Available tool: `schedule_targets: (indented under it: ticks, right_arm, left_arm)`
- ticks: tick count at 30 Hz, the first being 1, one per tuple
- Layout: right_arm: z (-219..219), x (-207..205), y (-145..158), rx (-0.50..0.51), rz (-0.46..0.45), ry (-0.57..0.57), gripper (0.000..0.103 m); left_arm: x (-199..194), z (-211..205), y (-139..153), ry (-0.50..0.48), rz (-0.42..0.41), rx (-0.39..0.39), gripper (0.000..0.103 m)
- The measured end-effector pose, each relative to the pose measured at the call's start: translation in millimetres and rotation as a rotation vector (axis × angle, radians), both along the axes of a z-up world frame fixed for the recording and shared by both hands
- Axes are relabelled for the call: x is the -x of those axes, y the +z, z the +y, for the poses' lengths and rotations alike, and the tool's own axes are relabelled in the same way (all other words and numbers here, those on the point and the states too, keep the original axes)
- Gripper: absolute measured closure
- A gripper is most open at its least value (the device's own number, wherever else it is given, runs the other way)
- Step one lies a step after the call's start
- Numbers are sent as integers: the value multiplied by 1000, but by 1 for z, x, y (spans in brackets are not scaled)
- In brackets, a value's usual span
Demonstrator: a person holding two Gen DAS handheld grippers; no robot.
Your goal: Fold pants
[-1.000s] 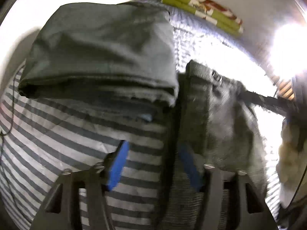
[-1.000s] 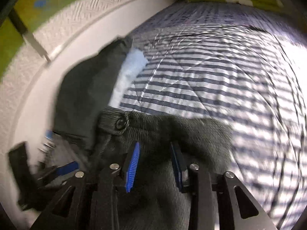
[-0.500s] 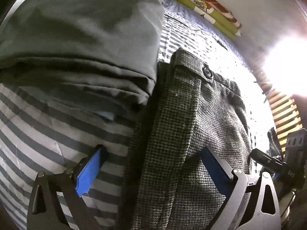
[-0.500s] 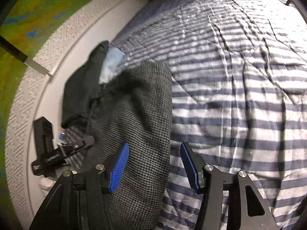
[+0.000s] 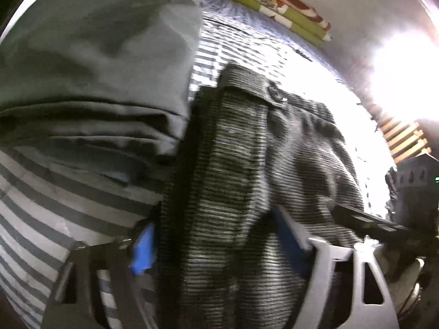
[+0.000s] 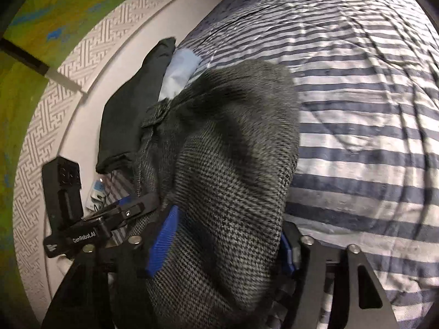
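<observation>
My left gripper (image 5: 219, 246) and right gripper (image 6: 222, 244) both have jaws spread, straddling the grey houndstooth pants (image 6: 227, 164) bunched on the striped bedspread (image 6: 356, 109), beside folded dark garments (image 5: 96, 68).

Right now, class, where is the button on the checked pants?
In the left wrist view, the button sits on the waistband of the checked pants, upper centre, just right of the folded dark garment.
</observation>
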State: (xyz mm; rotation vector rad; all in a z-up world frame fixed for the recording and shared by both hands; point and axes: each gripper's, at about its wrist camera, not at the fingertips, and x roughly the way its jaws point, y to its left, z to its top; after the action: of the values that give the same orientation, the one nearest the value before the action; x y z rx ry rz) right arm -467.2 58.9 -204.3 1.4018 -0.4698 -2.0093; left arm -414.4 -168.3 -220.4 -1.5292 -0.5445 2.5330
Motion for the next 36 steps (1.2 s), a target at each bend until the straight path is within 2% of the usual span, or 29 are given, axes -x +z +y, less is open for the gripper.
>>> schedule_targets:
  ticks: [1, 3, 4, 6, 8, 9, 10, 11, 14, 15, 16, 19, 20, 22, 26, 28, 33, 36]
  right_arm:
    - [-2, -2, 0, -16, 11, -2, 65]
    - [-1, -4, -2, -1, -4, -2, 74]
    - [-1, -5, -2, 4, -6, -4, 77]
    - [0, -6, 0, 6, 0, -1, 78]
    - [0, -6, 1, -1, -5, 2, 76]
    - [1, -6, -1, -1, -12, 6, 76]
    - [1, -5, -1, -2, -14, 10, 76]
    - [1, -4, -2, 0, -20, 13, 76]
    - [3, -2, -7, 22, -51, 8, 74]
    - [4, -2, -7, 22, -50, 7, 74]
    - [3, -3, -7, 16, -45, 7, 74]
    - [1, -7, -2, -12, -22, 0, 79]
    - [0, -8, 1, -19, -13, -2, 81]
    - [0, -13, 9, -24, 9, -9, 85]
    - [-7, -28, 32, -73, 83, -1, 88]
    - [-11, -37, 44, -103, 123, 7, 89]
    - [-19, -60, 89, -129, 239, 26, 90]
    - [-30, -66, 121, -120, 309, 44, 90]
  left_arm:
    - [0, 1, 0, -1, 1, -17, 41]
    - [1, 2, -2, -5, -3, -76, 49]
    - [1, 1, -2, -2, -5, -93, 50]
    - [0, -1, 1, -6, 5, -67, 51]
    - [-1, -1, 7, 20, 13, -25, 46]
    - [-1, -3, 8, 40, 16, -16, 33]
    - [0, -5, 7, 55, 12, -6, 13]
    - [1, -9, 3, 78, -2, 8, 6]
    - [3, -7, -3, 74, 23, -10, 5]
    - [2, -2, -2, 67, 31, 4, 14]
    - [2, 4, -1, 48, 37, -2, 30]
    - [4, 6, -4, 25, 17, -142, 62]
    - [4, 4, -4, 30, 15, -184, 66]
    - [3, 2, -4, 39, 10, -207, 70]
    - [-8, 12, 14, 7, 52, -141, 75]
    - [2, 10, 20, 2, 71, -149, 77]
    - [-22, 5, 64, -11, 158, -150, 78]
    - [-33, -10, 95, 16, 228, -162, 78]
